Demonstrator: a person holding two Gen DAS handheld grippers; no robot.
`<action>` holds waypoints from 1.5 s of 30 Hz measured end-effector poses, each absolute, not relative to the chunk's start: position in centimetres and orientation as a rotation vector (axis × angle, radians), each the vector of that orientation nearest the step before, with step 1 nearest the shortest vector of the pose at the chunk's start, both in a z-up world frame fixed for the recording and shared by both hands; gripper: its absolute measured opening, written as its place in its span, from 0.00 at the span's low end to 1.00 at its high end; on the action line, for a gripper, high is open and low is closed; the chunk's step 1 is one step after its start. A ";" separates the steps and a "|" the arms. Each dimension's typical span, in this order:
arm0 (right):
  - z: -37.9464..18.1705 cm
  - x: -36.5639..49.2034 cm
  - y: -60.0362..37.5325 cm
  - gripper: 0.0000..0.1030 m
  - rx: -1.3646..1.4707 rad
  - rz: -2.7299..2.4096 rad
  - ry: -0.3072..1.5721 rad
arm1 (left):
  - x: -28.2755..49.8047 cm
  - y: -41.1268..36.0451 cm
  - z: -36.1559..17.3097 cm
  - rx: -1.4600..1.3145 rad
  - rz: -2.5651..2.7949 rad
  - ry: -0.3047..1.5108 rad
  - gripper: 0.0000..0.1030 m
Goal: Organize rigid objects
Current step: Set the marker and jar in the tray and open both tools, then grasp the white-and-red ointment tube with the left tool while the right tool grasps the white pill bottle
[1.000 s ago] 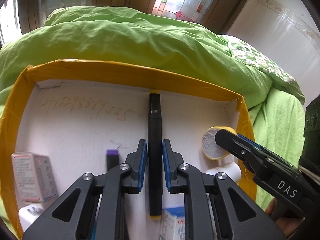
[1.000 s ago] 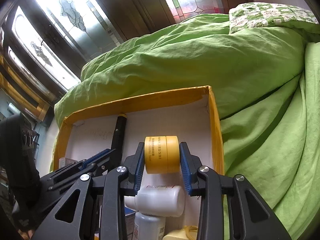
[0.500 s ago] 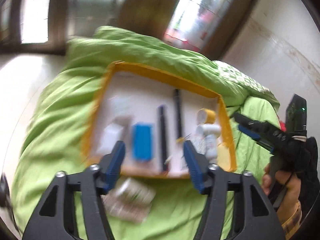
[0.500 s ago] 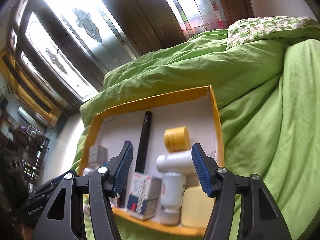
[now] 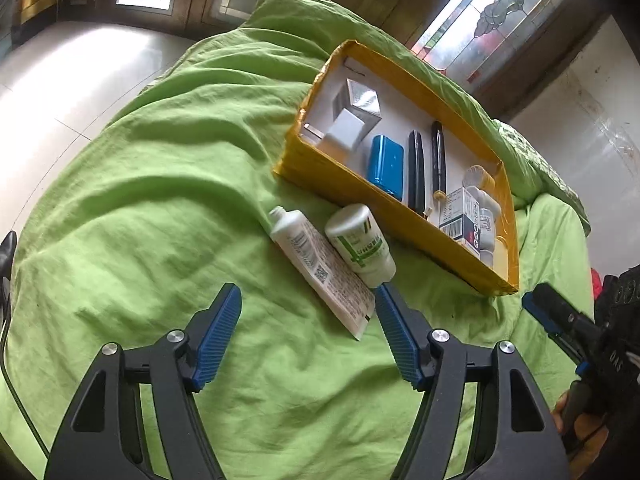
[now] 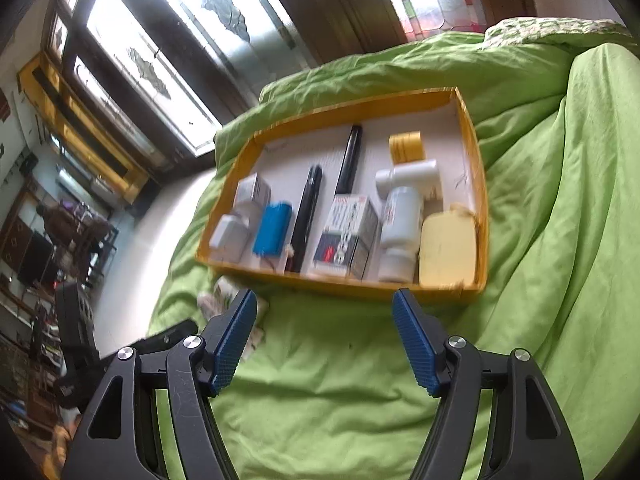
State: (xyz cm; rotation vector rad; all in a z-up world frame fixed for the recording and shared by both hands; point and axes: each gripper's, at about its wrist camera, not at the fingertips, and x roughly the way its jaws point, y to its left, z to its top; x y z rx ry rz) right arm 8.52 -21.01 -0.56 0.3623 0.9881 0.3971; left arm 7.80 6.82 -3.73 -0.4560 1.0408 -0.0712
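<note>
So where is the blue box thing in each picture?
Left wrist view: the blue case lies inside the yellow tray, right of centre in the upper half, just left of two dark pens.
Right wrist view: the blue case is left of centre, near the tray's front wall, again beside a dark pen.
Shared landmark: the small yellow jar at the tray's far side.
</note>
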 end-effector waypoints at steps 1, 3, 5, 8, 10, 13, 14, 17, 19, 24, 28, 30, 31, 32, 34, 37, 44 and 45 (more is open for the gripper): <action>-0.8 8.2 -20.6 0.64 0.354 0.403 0.998 | 7.9 6.8 -3.9 -0.466 -0.072 1.040 0.67; -1.1 7.9 -19.9 0.64 0.341 0.411 1.007 | 8.3 6.8 -4.4 -0.494 -0.064 1.046 0.67; -1.2 7.8 -19.3 0.64 0.335 0.427 1.005 | 9.2 6.6 -5.3 -0.499 -0.042 1.066 0.66; -1.1 7.6 -18.8 0.64 0.322 0.440 1.000 | 10.2 6.6 -6.3 -0.518 -0.014 1.061 0.63; -1.1 7.5 -18.8 0.64 0.322 0.440 0.994 | 10.5 6.6 -6.4 -0.541 -0.003 1.034 0.57; -1.2 7.4 -19.0 0.64 0.336 0.431 0.988 | 10.7 5.9 -6.4 -0.523 -0.023 0.998 0.41; -1.2 7.4 -19.1 0.64 0.339 0.429 0.990 | 10.8 5.4 -6.3 -0.499 -0.033 0.993 0.36; -1.5 7.4 -19.0 0.64 0.343 0.427 0.999 | 11.1 3.8 -5.9 -0.408 -0.044 0.989 0.29; -1.6 7.4 -18.9 0.64 0.338 0.432 1.002 | 11.1 3.4 -5.8 -0.396 -0.069 1.001 0.22; -1.8 7.3 -18.7 0.64 0.328 0.442 1.008 | 10.2 3.2 -4.2 -0.371 -0.145 1.034 0.09; -2.3 7.4 -18.4 0.64 0.338 0.460 1.030 | 8.2 4.7 -2.1 -0.376 -0.197 1.045 0.09; -2.7 7.7 -17.8 0.64 0.362 0.483 1.056 | 7.2 5.7 -2.0 -0.363 -0.184 1.058 0.09; -2.9 7.9 -17.3 0.64 0.374 0.498 1.071 | 6.7 6.1 -2.3 -0.352 -0.168 1.064 0.09; -3.1 8.1 -16.8 0.64 0.389 0.510 1.082 | 6.3 6.5 -3.0 -0.343 -0.139 1.069 0.09; -3.2 8.9 -15.5 0.64 0.424 0.540 1.109 | 6.2 7.3 -5.4 -0.366 -0.088 1.130 0.11; -3.4 10.0 -13.0 0.72 0.433 0.538 1.131 | 6.9 9.3 -7.1 -0.520 -0.086 1.150 0.11; -6.4 13.7 -6.9 0.74 0.427 0.457 1.273 | 6.8 8.9 -6.8 -0.485 -0.096 1.118 0.11; -6.8 13.9 -6.5 0.74 0.424 0.446 1.282 | 6.8 9.0 -6.9 -0.488 -0.099 1.118 0.11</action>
